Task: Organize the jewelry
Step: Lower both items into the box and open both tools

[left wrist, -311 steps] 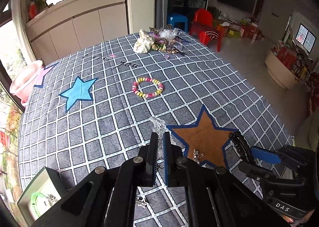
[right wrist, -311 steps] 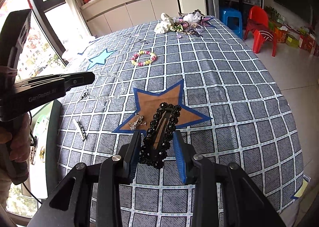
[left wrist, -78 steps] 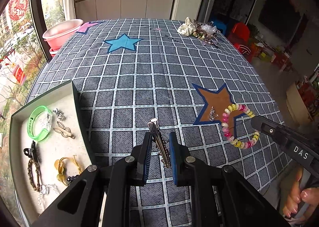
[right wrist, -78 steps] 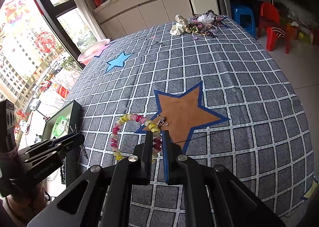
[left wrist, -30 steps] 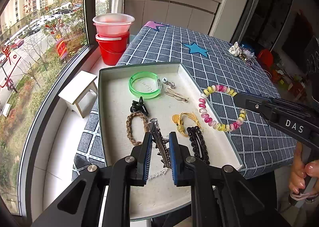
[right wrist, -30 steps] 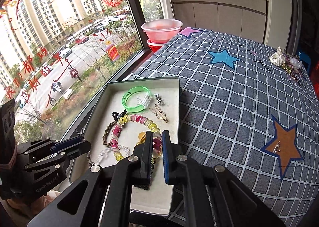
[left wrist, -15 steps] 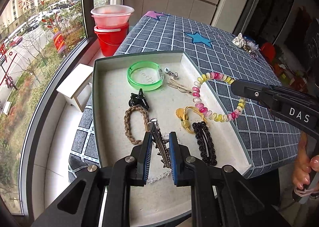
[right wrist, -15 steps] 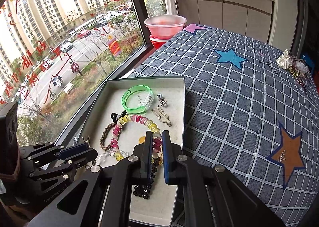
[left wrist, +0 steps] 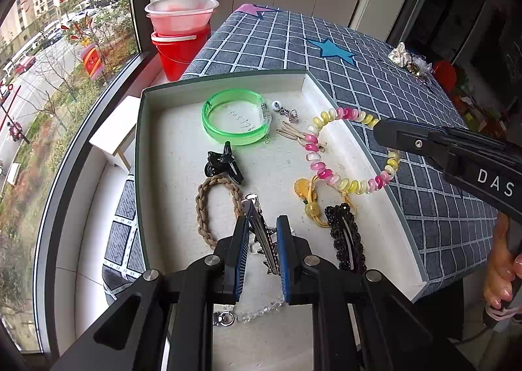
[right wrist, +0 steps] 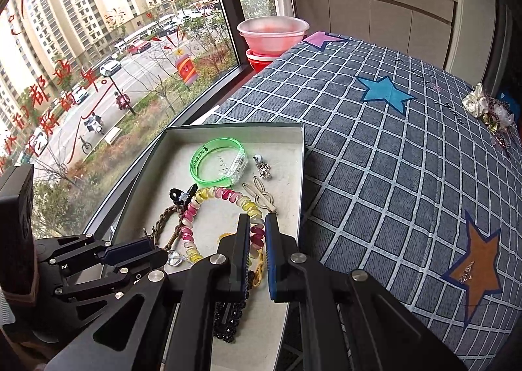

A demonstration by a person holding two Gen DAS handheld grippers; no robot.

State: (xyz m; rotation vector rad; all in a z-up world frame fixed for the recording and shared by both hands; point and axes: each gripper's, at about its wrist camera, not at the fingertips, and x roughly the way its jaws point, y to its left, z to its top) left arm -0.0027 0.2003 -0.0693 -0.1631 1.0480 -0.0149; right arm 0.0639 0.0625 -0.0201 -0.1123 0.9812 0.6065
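My left gripper (left wrist: 262, 224) is shut on a silver metal hair clip (left wrist: 261, 230) and holds it above the near part of the open jewelry box (left wrist: 138, 155). My right gripper (right wrist: 257, 224) is shut on a pink, white and yellow beaded bracelet (right wrist: 195, 208), which hangs over the box's right side; it also shows in the left wrist view (left wrist: 329, 175). In the box lie a green bangle (left wrist: 235, 120), a black claw clip (left wrist: 225, 162), a braided brown tie (left wrist: 208, 208), a yellow tie (left wrist: 308, 201), a black beaded barrette (left wrist: 345, 234) and a clear bead chain (left wrist: 257, 309).
The box sits at the edge of the grid-patterned tablecloth (right wrist: 391, 159) by the window. A small charm (right wrist: 466, 270) lies on the orange star. A pile of flower ornaments (right wrist: 486, 110) is at the far corner. A red bucket with a pink basin (left wrist: 181, 32) stands beside the table.
Both grippers have carried their items from the table to the box. In the last second both moved lower and closer over it; the bracelet now hangs near the box's right wall.
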